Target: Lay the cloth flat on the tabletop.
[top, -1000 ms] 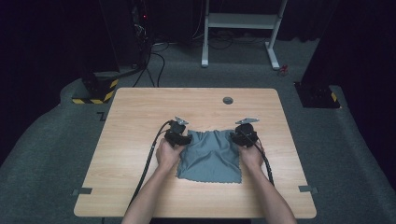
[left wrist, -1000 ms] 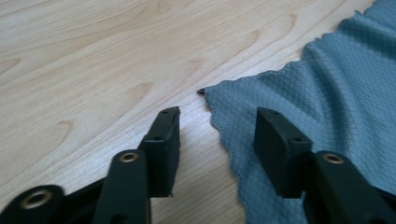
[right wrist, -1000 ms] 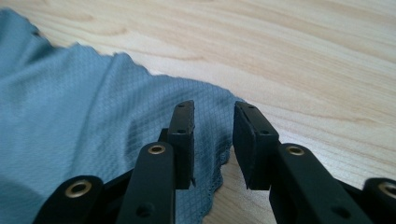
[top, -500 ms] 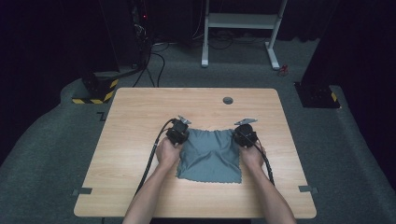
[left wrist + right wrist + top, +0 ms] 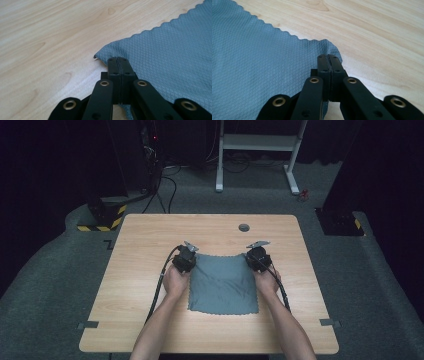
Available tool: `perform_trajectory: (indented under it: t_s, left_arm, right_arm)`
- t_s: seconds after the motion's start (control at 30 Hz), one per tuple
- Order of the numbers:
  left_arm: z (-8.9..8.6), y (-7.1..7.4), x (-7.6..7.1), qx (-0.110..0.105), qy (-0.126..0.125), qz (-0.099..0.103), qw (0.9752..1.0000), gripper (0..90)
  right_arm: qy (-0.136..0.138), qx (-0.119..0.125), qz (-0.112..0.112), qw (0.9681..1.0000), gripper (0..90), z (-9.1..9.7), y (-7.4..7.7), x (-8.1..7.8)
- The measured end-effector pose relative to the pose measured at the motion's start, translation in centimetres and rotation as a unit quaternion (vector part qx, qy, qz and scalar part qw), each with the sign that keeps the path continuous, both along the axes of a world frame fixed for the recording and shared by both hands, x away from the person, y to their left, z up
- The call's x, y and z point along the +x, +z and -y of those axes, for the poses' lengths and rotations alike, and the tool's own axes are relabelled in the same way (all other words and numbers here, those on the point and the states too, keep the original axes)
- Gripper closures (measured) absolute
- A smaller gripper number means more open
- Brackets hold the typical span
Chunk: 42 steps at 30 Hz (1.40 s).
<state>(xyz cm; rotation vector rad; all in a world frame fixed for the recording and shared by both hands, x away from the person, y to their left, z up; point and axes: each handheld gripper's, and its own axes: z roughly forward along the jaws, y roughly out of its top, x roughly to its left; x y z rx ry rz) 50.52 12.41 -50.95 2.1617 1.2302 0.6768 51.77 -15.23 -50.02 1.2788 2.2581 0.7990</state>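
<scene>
A grey-blue microfibre cloth [image 5: 223,283] lay flat on the wooden surface [image 5: 140,245], nearer the person's edge than the small round grommet [image 5: 244,227] set in the surface beyond it. The left tongs [image 5: 189,261] sat at the cloth's far left corner; in the left gripper view their jaws had just closed and met, pinching that corner of the cloth [image 5: 160,55], which puckered up slightly around them. The right tongs [image 5: 251,258] sat at the cloth's far right corner; in the right gripper view their jaws had likewise just closed, clamped on that corner of the cloth [image 5: 262,57], its scalloped edge lifting a little off the surface. Both hands rested at the cloth's side edges.
</scene>
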Motion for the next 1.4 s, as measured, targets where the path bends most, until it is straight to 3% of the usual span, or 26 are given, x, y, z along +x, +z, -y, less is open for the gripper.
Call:
perform_trajectory:
  t_s: [0.13,0.23,0.3,0.37,0.47,0.63,0.73,0.83,0.93,1.13,1.3,1.4]
  left_arm:
    - [0.3,-0.1,0.6,-0.003,0.010,-0.005,0.9999,88.3]
    - [-0.2,0.0,0.2,-0.022,0.018,-0.020,0.9994,67.3]
    - [-0.6,0.5,-0.7,-0.021,0.011,-0.013,0.9996,60.9]
    - [-1.3,1.0,-2.0,-0.033,0.000,-0.016,0.9993,56.7]
    - [-2.3,1.5,-4.6,-0.040,-0.023,-0.017,0.9988,53.7]
    - [-3.4,1.4,-9.3,-0.065,-0.058,-0.025,0.9959,54.1]
    - [-3.4,1.2,-11.8,-0.073,-0.079,-0.028,0.9938,55.8]
    - [-3.2,1.0,-13.6,-0.066,-0.088,-0.029,0.9935,57.6]
    - [-3.1,0.5,-14.4,-0.048,-0.084,-0.029,0.9948,59.4]
    - [-2.6,0.1,-14.9,-0.043,-0.082,-0.034,0.9951,62.7]
    - [-2.3,-0.2,-15.2,-0.034,-0.086,-0.033,0.9951,68.1]
    - [-2.1,-0.2,-15.5,-0.033,-0.098,-0.033,0.9941,76.4]
  right_arm:
    - [-0.020,0.019,-0.021,0.9994,85.9,0.6,-1.0,0.7]
    - [-0.031,0.024,-0.019,0.9991,75.2,1.1,-0.4,0.3]
    - [-0.027,0.039,-0.008,0.9989,74.0,1.6,0.3,-0.4]
    - [-0.016,0.052,0.004,0.9985,73.7,2.4,1.0,-1.4]
    - [0.011,0.054,0.009,0.9984,73.9,3.2,1.3,-3.4]
    - [0.054,0.072,0.011,0.9959,77.8,4.1,1.1,-7.5]
    - [0.090,0.060,0.014,0.9940,79.1,4.0,0.7,-10.3]
    - [0.107,0.058,0.016,0.9924,79.3,4.0,0.3,-12.7]
    - [0.126,0.051,0.021,0.9906,79.3,4.0,-0.1,-14.6]
    - [0.128,0.040,0.020,0.9908,76.9,4.5,-1.1,-16.9]
    - [0.130,0.031,0.020,0.9908,73.6,4.6,-1.8,-17.7]
    - [0.132,0.027,0.023,0.9907,73.7,4.5,-1.8,-17.7]
